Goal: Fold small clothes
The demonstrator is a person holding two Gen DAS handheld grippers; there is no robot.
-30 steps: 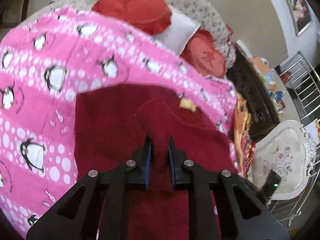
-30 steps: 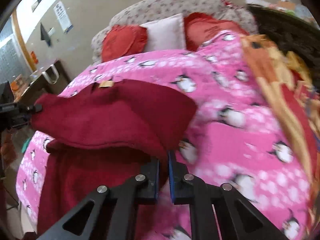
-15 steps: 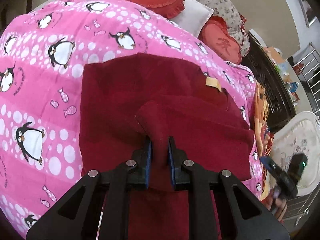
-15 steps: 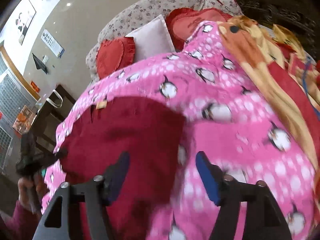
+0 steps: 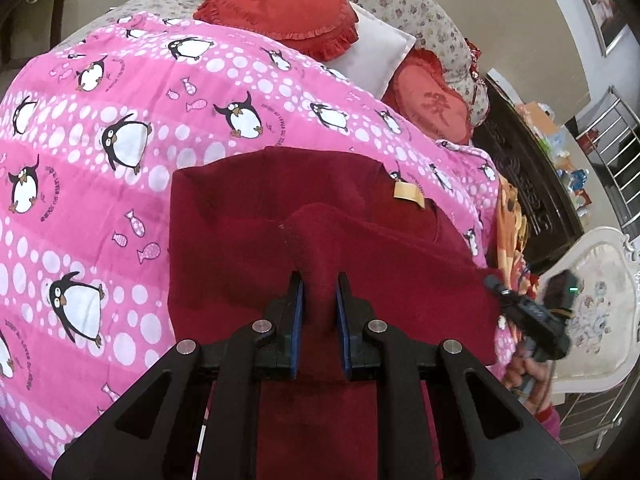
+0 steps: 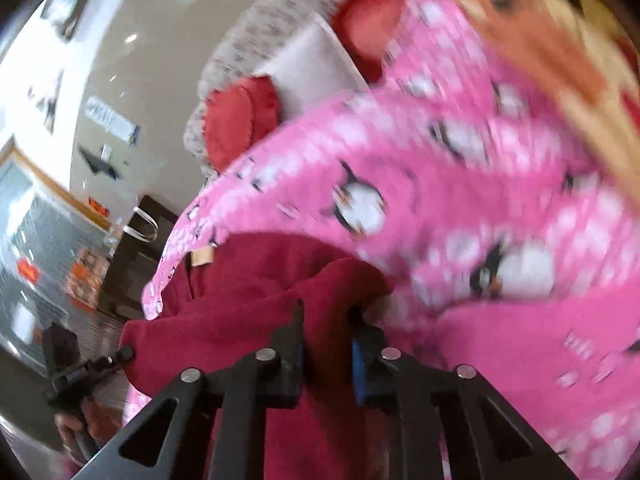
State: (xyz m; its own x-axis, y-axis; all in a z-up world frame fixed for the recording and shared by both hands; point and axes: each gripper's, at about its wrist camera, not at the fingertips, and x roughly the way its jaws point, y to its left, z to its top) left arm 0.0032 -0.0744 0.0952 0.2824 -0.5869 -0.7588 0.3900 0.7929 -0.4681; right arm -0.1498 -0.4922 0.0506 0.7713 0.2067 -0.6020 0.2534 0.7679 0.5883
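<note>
A dark red garment (image 5: pixel 240 208) with a tan label (image 5: pixel 408 194) lies on the pink penguin bedspread (image 5: pixel 120 140), its near part folded over itself. My left gripper (image 5: pixel 319 280) is shut on a raised fold at the near edge. In that view the right gripper (image 5: pixel 494 283) touches the garment's right corner, held by a hand (image 5: pixel 532 372). In the blurred right wrist view, my right gripper (image 6: pixel 326 312) has its jaws closing, with a bunch of the red garment (image 6: pixel 256 280) between the blue pads. The left gripper (image 6: pixel 126 353) shows at the garment's far left corner.
Red heart cushions (image 5: pixel 280 0) and a white pillow (image 5: pixel 376 56) lie at the bed's head. An orange patterned blanket (image 5: pixel 510 216) drapes the right side. Beyond it stand a dark carved cabinet (image 5: pixel 532 184), a white chair (image 5: pixel 600 292) and a metal rack (image 5: pixel 616 140).
The right gripper let go of the garment's edge, opened wide, swung across and came down narrow on a fold of the garment. The left gripper kept its grip.
</note>
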